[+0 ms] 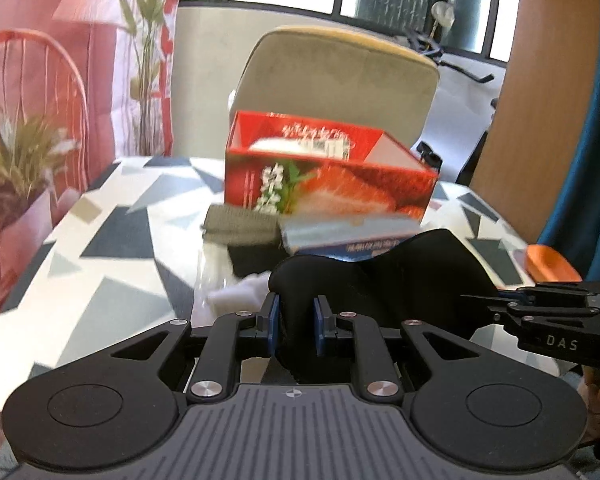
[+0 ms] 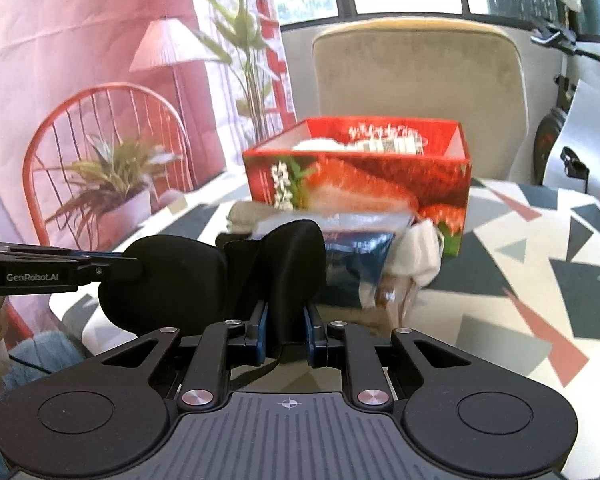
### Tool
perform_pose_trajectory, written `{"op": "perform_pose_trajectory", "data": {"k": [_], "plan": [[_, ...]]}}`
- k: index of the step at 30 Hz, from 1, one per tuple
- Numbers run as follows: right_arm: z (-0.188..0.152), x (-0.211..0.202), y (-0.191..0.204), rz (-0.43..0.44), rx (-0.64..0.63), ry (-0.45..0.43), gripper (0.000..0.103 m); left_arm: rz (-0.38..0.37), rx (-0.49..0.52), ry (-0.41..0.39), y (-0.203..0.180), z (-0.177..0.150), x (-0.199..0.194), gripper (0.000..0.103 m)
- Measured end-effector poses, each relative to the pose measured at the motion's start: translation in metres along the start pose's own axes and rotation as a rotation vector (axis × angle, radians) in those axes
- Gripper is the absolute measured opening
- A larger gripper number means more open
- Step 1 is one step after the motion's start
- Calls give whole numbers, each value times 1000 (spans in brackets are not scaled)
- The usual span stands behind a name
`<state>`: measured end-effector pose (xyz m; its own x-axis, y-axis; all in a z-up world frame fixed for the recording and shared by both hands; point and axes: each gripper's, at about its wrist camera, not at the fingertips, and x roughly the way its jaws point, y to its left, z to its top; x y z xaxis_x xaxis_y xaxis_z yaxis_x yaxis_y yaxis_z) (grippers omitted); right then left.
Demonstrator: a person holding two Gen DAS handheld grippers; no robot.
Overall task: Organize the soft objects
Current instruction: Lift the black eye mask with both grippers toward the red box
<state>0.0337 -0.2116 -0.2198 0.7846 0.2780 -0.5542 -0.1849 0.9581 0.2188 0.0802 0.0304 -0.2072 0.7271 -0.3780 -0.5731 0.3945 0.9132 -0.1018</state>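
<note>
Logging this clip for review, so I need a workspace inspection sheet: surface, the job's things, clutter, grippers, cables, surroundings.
Surface: table under a cloth of grey, white and pink shapes.
Job's things: black soft item held between both grippers, clear of the table; open red strawberry box behind it, with something pale inside; grey knit cloth, white cloth and a blue-printed packet lie in front of the box.
Clutter: orange object at the table's right edge, unclear what.
Grippers: left gripper shut on the black item; right gripper shut on it too.
Cables: nothing seen.
Surroundings: beige chair, windows, pink printed backdrop.
</note>
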Motion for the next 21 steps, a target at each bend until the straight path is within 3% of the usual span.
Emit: {"op": "perform_pose_trajectory", "data": {"k": [12,21], "plan": [[60,0,-20,31,65,-82,16,-17,3,-89,2,64,8,19],[136,12,-30,65,55,-130,16,22,77,-187,-5,125,18,19]]}}
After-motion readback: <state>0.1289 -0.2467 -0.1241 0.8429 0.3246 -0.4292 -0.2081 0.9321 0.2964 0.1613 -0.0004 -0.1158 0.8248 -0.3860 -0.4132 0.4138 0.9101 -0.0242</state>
